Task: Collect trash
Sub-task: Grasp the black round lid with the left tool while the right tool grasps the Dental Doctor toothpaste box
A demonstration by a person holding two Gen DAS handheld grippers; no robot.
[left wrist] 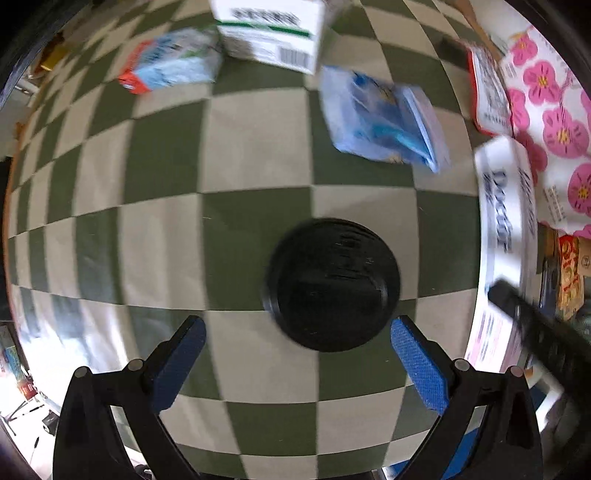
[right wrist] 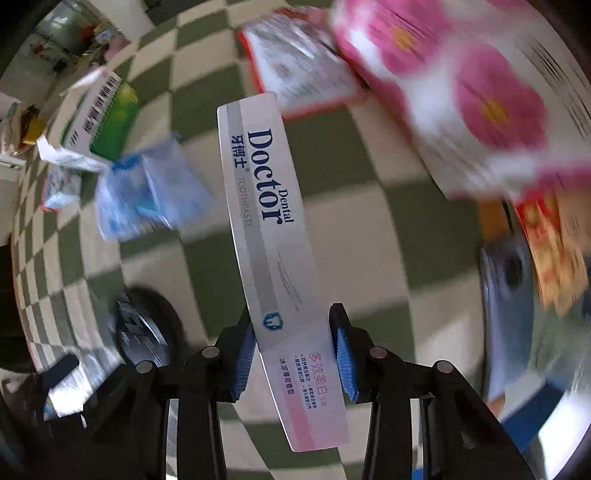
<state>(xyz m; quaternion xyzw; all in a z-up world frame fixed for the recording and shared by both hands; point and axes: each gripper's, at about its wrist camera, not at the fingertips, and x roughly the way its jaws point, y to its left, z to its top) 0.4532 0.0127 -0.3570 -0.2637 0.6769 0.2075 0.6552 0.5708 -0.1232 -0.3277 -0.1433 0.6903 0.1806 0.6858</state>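
My right gripper [right wrist: 293,350] is shut on a long white Dental Doctor toothpaste box [right wrist: 271,236] and holds it above the checkered cloth; the box also shows at the right of the left wrist view [left wrist: 508,221]. My left gripper [left wrist: 297,365] is open, its blue pads either side of a round black lid [left wrist: 332,284] that lies on the cloth just ahead of them. The lid also shows in the right wrist view [right wrist: 147,325] at lower left.
On the green-and-cream checkered cloth [left wrist: 166,229] lie a blue plastic wrapper [left wrist: 384,118], a blue-and-red packet [left wrist: 173,64], a white carton with a barcode [left wrist: 273,33], a red-edged packet [left wrist: 489,92] and a pink-flowered package [left wrist: 550,122]. A shiny bin rim [right wrist: 517,332] is at right.
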